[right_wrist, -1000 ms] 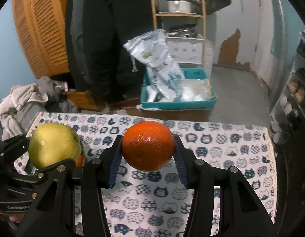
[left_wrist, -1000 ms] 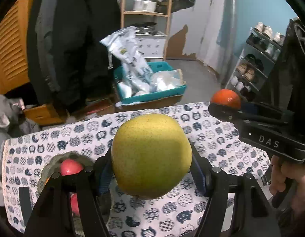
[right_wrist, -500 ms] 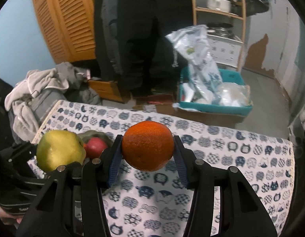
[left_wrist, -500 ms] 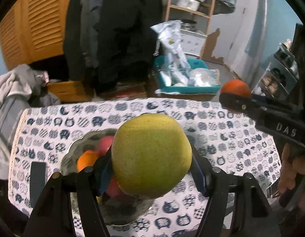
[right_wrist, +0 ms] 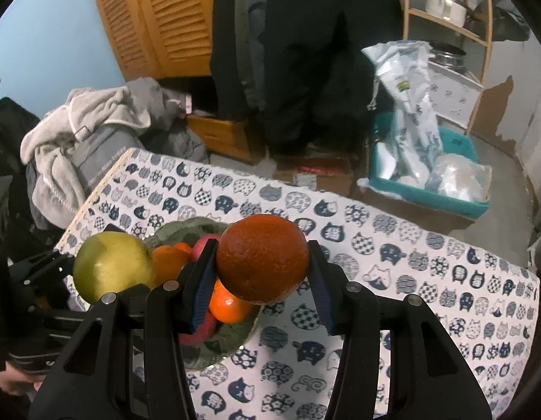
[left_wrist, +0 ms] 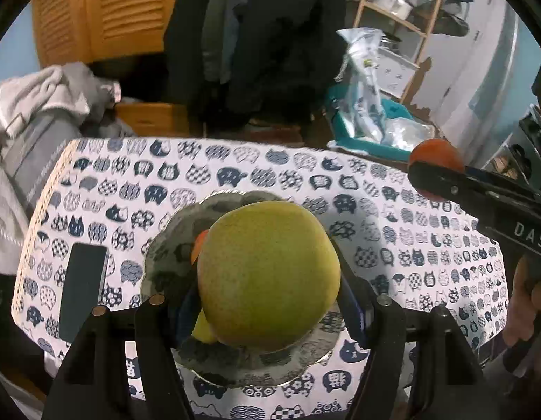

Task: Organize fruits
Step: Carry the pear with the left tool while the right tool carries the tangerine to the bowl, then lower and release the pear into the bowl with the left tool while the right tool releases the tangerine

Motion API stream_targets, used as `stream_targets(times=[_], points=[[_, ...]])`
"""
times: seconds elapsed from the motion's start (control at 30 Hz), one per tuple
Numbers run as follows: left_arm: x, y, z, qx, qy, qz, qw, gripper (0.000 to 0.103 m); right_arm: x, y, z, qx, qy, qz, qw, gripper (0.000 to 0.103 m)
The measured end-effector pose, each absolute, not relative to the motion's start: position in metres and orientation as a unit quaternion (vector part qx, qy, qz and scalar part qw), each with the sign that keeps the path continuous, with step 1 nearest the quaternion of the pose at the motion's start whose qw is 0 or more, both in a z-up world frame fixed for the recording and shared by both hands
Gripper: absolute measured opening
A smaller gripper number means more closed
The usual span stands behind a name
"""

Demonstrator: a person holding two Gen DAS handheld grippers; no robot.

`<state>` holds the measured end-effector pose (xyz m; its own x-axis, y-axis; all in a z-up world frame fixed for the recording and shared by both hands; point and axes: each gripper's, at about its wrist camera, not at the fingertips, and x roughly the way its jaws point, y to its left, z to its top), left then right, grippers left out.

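Observation:
My left gripper (left_wrist: 268, 283) is shut on a large yellow-green pear (left_wrist: 268, 274) and holds it directly above a grey-green bowl (left_wrist: 172, 241) on the cat-print tablecloth. The pear also shows in the right wrist view (right_wrist: 113, 266). My right gripper (right_wrist: 261, 267) is shut on an orange (right_wrist: 261, 259), above the bowl's right side (right_wrist: 232, 336). The orange also shows in the left wrist view (left_wrist: 436, 161). The bowl holds several fruits: small oranges (right_wrist: 230, 306) and red ones (right_wrist: 200, 245). Much of the bowl is hidden behind the held fruit.
A dark phone (left_wrist: 82, 290) lies on the cloth left of the bowl. Beyond the table's far edge are a pile of clothes (right_wrist: 78, 147), a teal bin with plastic bags (right_wrist: 428, 175), hanging coats and a wooden shelf.
Both grippers have swung left with their fruit. The bowl has moved from the left edge to under the pear, and the orange now hangs over the bowl's right side.

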<state>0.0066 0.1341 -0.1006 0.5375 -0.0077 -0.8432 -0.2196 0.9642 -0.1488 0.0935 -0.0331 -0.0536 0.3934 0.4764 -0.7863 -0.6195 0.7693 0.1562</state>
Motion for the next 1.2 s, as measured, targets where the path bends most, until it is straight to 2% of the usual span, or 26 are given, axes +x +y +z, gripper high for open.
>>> stream_targets(times=[0.6, 1.2], points=[[0.011, 0.163, -0.156, -0.162, 0.527, 0.070, 0.831, 0.070, 0.091, 0.010, -0.097, -0.109, 0.480, 0.344, 0.800, 0.049], [0.011, 0.158, -0.157, -0.142, 0.525, 0.082, 0.835, 0.070, 0.092, 0.020, -0.132, -0.106, 0.516, 0.351, 0.774, 0.049]])
